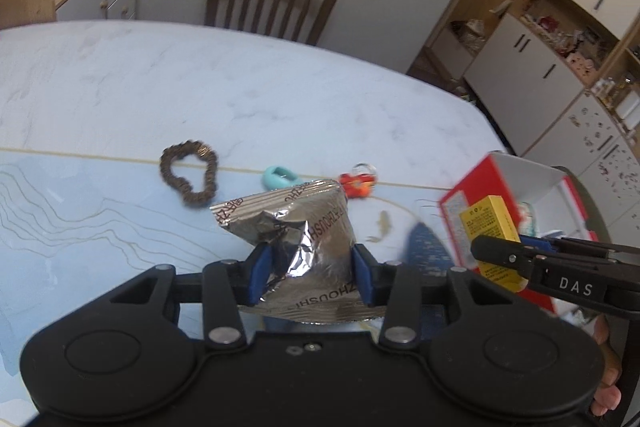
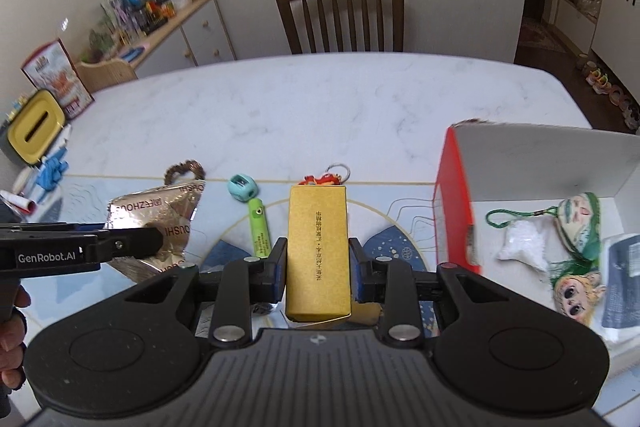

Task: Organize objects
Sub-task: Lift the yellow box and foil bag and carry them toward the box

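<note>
Jaws of the left gripper (image 1: 306, 277) are pinched on a crumpled foil snack bag (image 1: 296, 227), held up off the counter (image 1: 200, 87); those of the right gripper (image 2: 318, 263) clamp the long sides of a yellow carton (image 2: 318, 251), likewise raised. To the right stands an open red box (image 2: 452, 195) with white inner walls, already holding a green-haired doll charm (image 2: 576, 291) and a white plush piece (image 2: 524, 243) — probably the destination for both items. On the counter beyond lie a brown bead bracelet (image 1: 190, 173), a teal sharpener (image 2: 242, 187), a green marker (image 2: 260, 231) and a red keychain (image 1: 358, 183).

Handling, as judged: the bag looks light, soft and slick, its film buckling under the pads, so a grip on the flat crimped seam should hold better than one on the puffed middle. The carton looks stiff and light — a mid-length pinch across its narrow width suits it, though hard squeezing could dent the card.
</note>
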The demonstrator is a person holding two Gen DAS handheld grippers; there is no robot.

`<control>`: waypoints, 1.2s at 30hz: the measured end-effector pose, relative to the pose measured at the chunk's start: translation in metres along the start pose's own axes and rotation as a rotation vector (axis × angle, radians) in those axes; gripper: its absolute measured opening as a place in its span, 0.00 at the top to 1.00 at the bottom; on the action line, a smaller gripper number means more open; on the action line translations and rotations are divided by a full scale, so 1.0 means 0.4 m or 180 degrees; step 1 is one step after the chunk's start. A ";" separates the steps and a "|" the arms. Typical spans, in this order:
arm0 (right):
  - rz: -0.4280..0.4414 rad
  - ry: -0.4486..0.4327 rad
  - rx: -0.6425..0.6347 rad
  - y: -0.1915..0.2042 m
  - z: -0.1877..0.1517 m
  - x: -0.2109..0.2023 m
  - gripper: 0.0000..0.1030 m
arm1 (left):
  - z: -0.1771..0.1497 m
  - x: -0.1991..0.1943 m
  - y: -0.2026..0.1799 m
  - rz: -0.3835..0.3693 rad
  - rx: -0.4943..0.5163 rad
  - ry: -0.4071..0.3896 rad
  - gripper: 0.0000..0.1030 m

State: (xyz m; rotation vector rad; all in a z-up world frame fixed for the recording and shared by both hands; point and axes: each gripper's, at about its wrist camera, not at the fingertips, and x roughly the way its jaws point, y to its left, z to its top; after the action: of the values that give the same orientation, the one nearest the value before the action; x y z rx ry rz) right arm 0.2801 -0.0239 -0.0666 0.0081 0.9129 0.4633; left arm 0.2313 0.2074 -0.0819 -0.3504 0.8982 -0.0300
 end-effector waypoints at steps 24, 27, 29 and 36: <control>-0.0118 -0.0153 0.0344 -0.302 -0.074 -0.214 0.72 | -0.081 0.058 -0.278 -0.0015 0.0873 0.0262 0.39; -0.0107 -0.0131 0.0351 -0.324 -0.078 -0.217 0.72 | -0.110 0.121 -0.272 0.0005 0.0988 0.0496 0.36; -0.0102 -0.0124 0.0340 -0.333 -0.081 -0.219 0.72 | -0.128 0.158 -0.259 0.0030 0.0964 0.0622 0.36; -0.0107 -0.0113 0.0399 -0.368 -0.086 -0.224 0.72 | -0.164 0.236 -0.255 0.0231 0.1080 0.0691 0.28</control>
State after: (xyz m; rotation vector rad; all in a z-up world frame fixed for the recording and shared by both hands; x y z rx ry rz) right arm 0.2636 -0.1980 -0.0494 0.1149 0.9046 0.3731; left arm 0.2522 0.0764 -0.1593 0.0031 1.0998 -0.1541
